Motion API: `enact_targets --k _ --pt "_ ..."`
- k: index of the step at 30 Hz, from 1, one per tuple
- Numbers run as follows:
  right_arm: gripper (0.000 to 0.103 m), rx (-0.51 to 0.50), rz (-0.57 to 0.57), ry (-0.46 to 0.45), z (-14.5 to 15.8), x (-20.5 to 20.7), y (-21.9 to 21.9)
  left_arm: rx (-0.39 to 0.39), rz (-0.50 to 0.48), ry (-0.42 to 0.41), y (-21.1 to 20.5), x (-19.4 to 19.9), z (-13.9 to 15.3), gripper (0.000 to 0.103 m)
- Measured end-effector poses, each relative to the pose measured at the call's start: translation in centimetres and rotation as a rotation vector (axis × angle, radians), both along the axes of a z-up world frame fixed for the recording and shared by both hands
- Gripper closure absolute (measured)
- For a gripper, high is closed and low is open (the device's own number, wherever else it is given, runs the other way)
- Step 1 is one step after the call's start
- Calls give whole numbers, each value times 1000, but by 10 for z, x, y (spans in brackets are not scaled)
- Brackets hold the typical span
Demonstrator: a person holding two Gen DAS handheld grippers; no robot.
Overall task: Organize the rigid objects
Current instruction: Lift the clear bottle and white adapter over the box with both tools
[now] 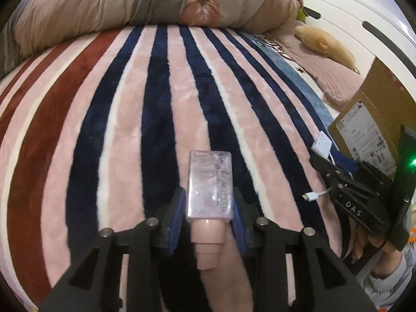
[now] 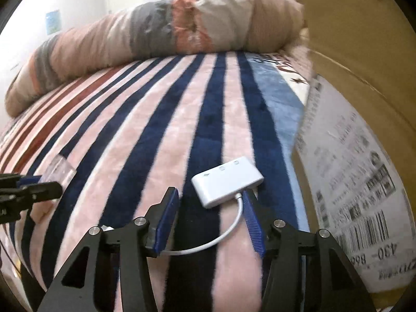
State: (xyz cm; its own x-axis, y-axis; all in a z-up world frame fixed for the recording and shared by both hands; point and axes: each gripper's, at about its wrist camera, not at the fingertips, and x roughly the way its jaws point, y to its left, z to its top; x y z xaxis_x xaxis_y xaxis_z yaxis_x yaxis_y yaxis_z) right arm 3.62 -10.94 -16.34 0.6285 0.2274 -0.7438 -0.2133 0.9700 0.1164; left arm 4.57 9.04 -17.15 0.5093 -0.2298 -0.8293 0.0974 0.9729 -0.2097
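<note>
A clear rectangular bottle [image 1: 209, 182] with a pink cap lies lengthwise between the blue pads of my left gripper [image 1: 209, 202], which is shut on its sides just above the striped blanket [image 1: 161, 104]. Seen from the right wrist, that bottle [image 2: 58, 169] and the left gripper [image 2: 39, 191] sit at the left edge. A white adapter hub [image 2: 226, 182] with a short white cable [image 2: 221, 236] rests on the blanket. My right gripper [image 2: 210, 208] stands open over the cable, its pads apart, the hub just beyond the tips. From the left wrist, the right gripper [image 1: 327, 166] is beside the hub [image 1: 322, 140].
A cardboard box [image 2: 351, 143] with a shipping label stands at the right, close to the hub; it also shows in the left wrist view [image 1: 371, 114]. A rolled duvet [image 1: 130, 2] lies along the far side of the bed. A plush toy [image 1: 325, 44] sits at the far right.
</note>
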Motion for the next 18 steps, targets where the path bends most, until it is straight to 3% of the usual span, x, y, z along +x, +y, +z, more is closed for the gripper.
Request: enact_targets --k 5,7,11,18 --pt "54 -9 -21 -4 -6 8 -1 19 28 -33 -4 -3 -6 75" --pt "64 -31 -4 -19 -8 14 4 25 25 -40 -4 -2 -5 75" --pt "65 -26 43 -50 -4 11 10 -3 27 -58 2 -5 5 75" --pt "65 55 193 -169 60 -11 28 -7 40 -164 17 -22 63 75"
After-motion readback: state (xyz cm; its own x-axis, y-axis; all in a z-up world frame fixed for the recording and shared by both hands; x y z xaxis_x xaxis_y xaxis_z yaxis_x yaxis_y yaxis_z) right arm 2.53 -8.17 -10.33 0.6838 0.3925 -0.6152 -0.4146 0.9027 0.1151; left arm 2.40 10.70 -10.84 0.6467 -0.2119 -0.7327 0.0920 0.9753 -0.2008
